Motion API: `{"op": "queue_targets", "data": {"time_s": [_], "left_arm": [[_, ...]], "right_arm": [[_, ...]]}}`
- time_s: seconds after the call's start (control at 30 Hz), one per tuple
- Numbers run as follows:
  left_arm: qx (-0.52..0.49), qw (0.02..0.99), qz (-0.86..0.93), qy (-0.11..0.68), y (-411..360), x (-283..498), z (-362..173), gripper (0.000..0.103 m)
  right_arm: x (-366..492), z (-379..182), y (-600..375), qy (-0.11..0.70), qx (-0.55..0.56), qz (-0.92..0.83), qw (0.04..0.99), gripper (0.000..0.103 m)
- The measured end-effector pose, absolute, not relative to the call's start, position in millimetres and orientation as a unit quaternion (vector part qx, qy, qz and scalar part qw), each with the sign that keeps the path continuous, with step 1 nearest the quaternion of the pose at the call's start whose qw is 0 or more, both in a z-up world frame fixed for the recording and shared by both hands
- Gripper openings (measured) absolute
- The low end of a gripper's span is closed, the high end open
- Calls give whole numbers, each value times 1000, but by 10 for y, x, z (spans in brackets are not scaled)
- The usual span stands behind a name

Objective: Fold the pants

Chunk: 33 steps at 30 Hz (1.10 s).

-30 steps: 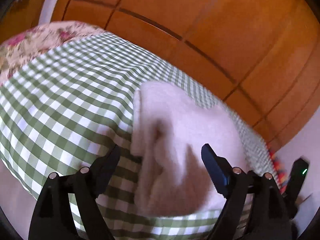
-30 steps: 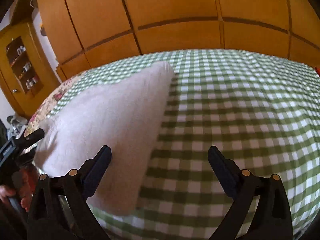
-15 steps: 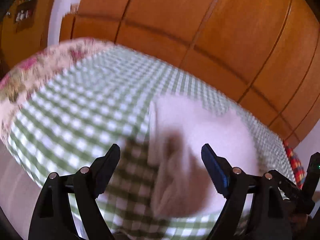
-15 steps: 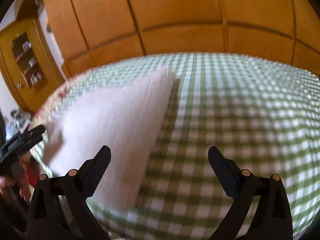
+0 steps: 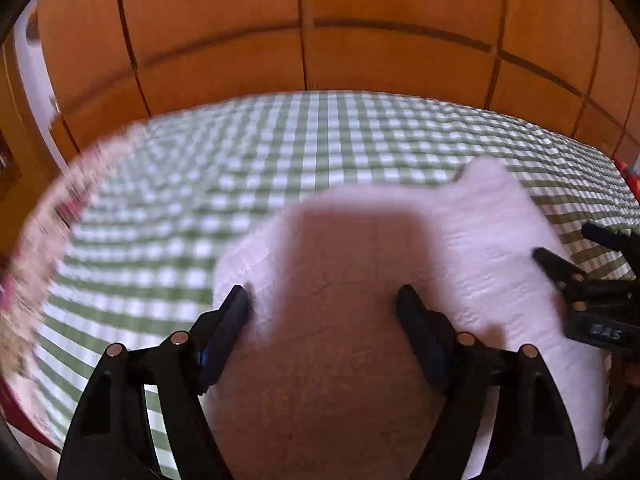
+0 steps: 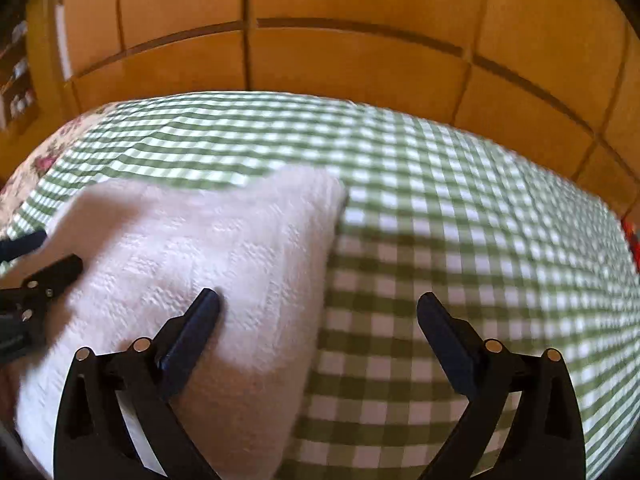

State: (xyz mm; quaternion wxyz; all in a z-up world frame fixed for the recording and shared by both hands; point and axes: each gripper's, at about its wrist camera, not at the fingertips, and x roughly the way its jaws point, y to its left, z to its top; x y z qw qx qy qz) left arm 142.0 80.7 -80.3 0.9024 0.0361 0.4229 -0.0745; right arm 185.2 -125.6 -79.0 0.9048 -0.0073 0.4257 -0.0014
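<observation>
The left gripper (image 5: 323, 300) has its jaws spread wide with nothing between them; its fingers (image 5: 234, 312) sit low over the pants (image 5: 460, 248), the left one at the cloth's left edge, though whether they press the fabric I cannot tell. That stance suits smoothing or pinning the bundle, not lifting it. The right gripper (image 6: 318, 308) is likewise wide open and empty, straddling the pants' right edge: one finger (image 6: 200, 316) over the pale cloth, the other over bare checked cover. It looks placed to square that edge or take hold of it.

The pants (image 6: 208, 248) lie as a compact pale bundle at the near edge of the bed (image 6: 460, 208), roughly midway along it, already doubled into a thick block with a rounded far corner. Folding seems nearly finished. The far edge of the bed meets the wood panelling (image 5: 320, 20).
</observation>
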Motion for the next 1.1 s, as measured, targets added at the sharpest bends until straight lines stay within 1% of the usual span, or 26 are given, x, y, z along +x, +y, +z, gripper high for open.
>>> {"op": "queue_targets", "data": {"time_s": [0.07, 0.13, 0.23, 0.33, 0.57, 0.6, 0.7, 0.9, 1.1], "left_arm": [[4, 907, -84, 414, 913, 1361, -866, 78], [11, 909, -83, 408, 906, 1387, -903, 79], [5, 907, -84, 413, 946, 1549, -980, 83], [-14, 902, -97, 419, 1001, 1701, -1032, 84], [-17, 911, -95, 402, 989, 1560, -999, 84], [-17, 912, -93, 400, 972, 1509, -981, 86], [-29, 911, -70, 406, 1063, 1472, -958, 100], [-118, 897, -71, 420, 1359, 1320, -1005, 100], [-132, 898, -75, 413, 1415, 1156, -991, 100]], "right_arm": [[1774, -835, -1330, 425, 23, -2, 905, 98], [1777, -880, -1352, 426, 45, -5, 904, 98], [1930, -923, -1291, 435, 49, -11, 899, 99], [1984, -942, -1259, 433, 42, -11, 900, 99], [1906, -943, -1299, 423, 58, -13, 904, 99], [1893, -931, -1298, 421, 58, -12, 905, 99], [1841, -912, -1326, 417, 69, -8, 906, 99], [1754, -879, -1397, 418, 102, -3, 903, 99], [1637, -768, -1393, 413, 92, -5, 906, 99]]}}
